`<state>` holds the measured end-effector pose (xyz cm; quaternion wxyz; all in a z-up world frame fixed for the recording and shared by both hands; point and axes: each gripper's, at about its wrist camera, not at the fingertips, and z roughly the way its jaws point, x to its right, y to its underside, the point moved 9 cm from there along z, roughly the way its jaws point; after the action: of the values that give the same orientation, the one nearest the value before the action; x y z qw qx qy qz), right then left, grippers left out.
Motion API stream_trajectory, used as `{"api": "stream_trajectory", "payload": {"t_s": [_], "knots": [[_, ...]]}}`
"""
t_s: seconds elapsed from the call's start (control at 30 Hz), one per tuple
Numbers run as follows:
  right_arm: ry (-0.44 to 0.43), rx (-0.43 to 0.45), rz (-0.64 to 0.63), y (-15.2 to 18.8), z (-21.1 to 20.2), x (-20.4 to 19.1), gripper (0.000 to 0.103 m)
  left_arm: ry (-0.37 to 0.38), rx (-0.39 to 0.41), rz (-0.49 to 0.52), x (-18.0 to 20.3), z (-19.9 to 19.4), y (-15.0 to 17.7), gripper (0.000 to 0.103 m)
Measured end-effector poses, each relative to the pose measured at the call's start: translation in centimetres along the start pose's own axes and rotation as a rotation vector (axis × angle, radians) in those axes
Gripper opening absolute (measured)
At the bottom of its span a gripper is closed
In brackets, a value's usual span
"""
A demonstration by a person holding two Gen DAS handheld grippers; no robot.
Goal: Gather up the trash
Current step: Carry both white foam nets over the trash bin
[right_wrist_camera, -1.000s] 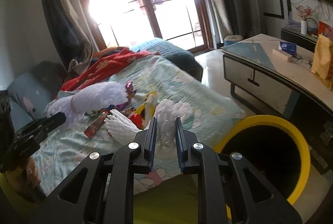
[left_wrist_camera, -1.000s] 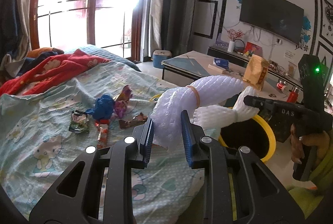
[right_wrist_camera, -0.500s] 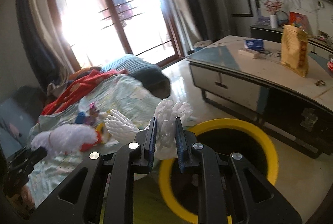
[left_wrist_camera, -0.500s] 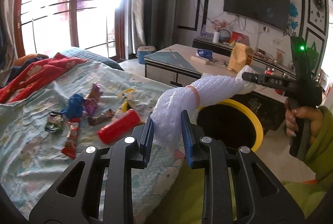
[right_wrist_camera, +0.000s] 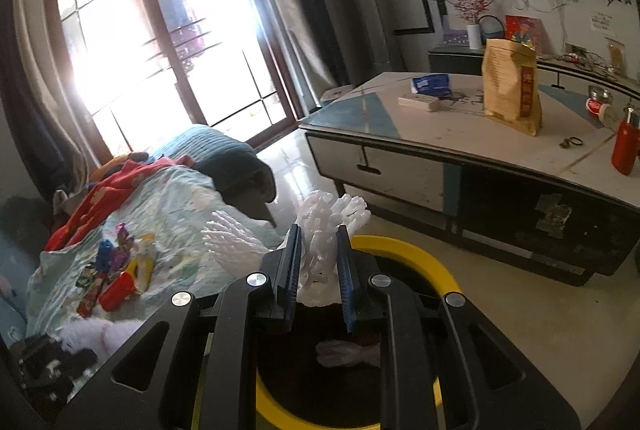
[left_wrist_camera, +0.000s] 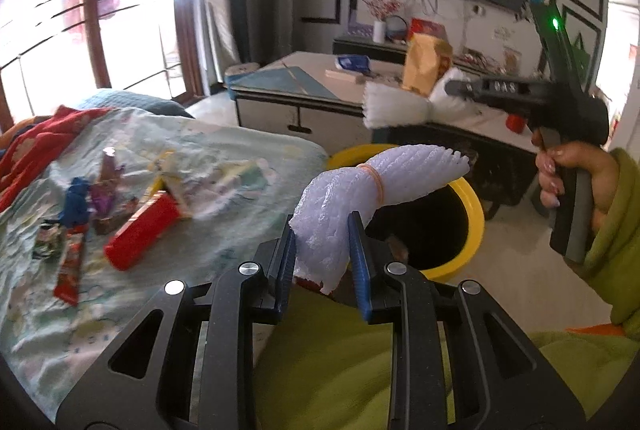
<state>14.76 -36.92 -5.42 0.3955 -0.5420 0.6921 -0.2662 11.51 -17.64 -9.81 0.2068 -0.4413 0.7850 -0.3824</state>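
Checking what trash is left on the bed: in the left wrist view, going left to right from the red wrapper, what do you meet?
Flat red wrapper → red tube → foam net in left gripper → yellow bin → right gripper.

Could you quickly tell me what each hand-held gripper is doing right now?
Left hand-held gripper: closed on lavender foam net.
Right hand-held gripper: closed on white foam net.

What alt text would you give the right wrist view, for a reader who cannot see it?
The right gripper holds a piece of white foam netting above a yellow-rimmed trash bin. Colourful wrappers lie on the bed to the left; a low table stands behind.
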Motion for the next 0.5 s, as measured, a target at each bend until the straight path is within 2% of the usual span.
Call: {"api": "stream_trajectory", "payload": {"t_s": [0.17, 0.5], "knots": [[0.033, 0.003, 0.011, 0.0, 0.4, 1.5, 0.017, 0.017, -0.038, 0.036, 2.0, 2.0, 0.1, 0.019], [0.061, -0.064, 0.053, 1.6, 2.8, 4.0, 0.018, 0.029, -0.129, 0.127, 5.2, 6.3, 1.7, 0.020]]}}
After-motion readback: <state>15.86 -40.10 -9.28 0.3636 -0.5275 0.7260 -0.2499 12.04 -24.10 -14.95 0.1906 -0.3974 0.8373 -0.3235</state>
